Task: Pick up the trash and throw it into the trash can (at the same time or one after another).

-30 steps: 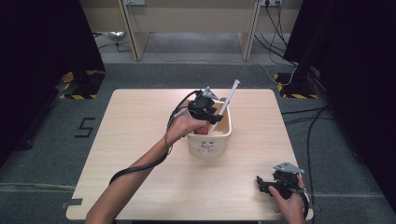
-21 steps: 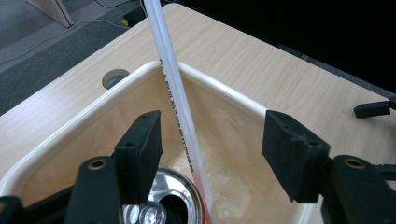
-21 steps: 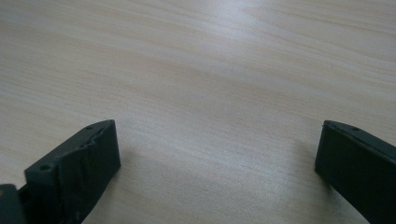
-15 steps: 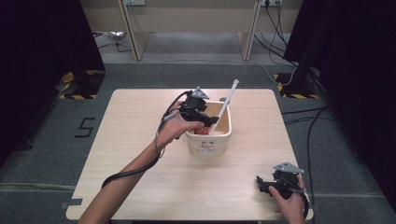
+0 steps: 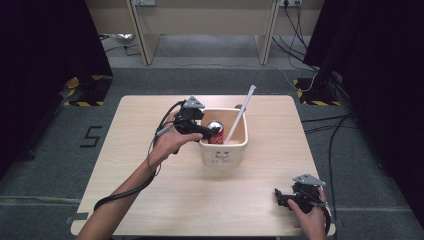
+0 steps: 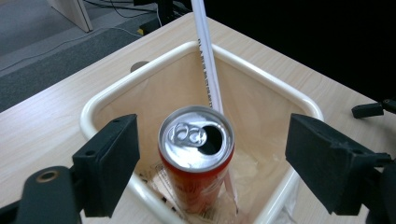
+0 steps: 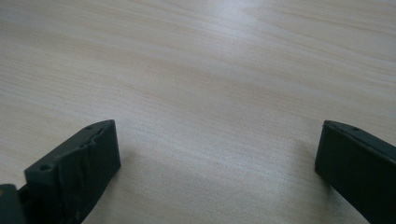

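Note:
An opened red drink can (image 6: 196, 154) stands upright inside a cream plastic bin (image 6: 261, 74), beside a long white tube (image 6: 208, 60) that leans on the far rim. My left gripper (image 6: 217, 154) is open, with one jaw on each side of the can and clear of it. In the high view the left gripper (image 5: 208, 132) sits at the left rim of the bin (image 5: 222, 155), pointing at the can (image 5: 216, 134). My right gripper (image 5: 280, 197) rests open near the table's front right corner, its jaws (image 7: 217, 163) spread over bare wood.
Crumpled clear wrapping (image 6: 254, 172) lies in the bin's bottom. The white tube (image 5: 241, 115) sticks up past the bin's far rim. The wooden table (image 5: 150, 200) stands on grey floor, with desk legs and cables behind it.
My left gripper has drawn back to the left from above the bin to its left rim. The can now shows standing free in the bin. The right gripper has stayed put.

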